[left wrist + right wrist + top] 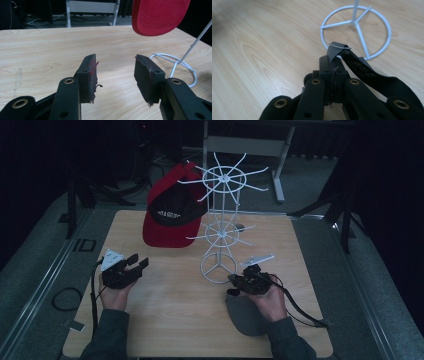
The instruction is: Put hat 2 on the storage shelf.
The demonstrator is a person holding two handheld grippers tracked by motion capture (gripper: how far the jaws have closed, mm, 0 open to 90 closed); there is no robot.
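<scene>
Grey cap, one; hanging step, pick-up stage

You have the right claw [333, 75] clenched on the adjusting strap [362, 67] of the grey cap [245, 312], whose crown sits on the surface [170, 310] just under your right hand, close beside the ring base [355, 23] of the white wire hat stand [222, 220]. Left claw [115, 75]: released, jaws wide apart with nothing between them, held low over the surface to the left of the stand. Red cap [170, 210]: already hung on an upper spoke of the stand, left side. Step in hand, by my reading: lifting the grey cap by its strap. Next move likely calls for you to raise it to a free spoke and thread the strap loop over the tip, steadying the stand if it rocks
</scene>
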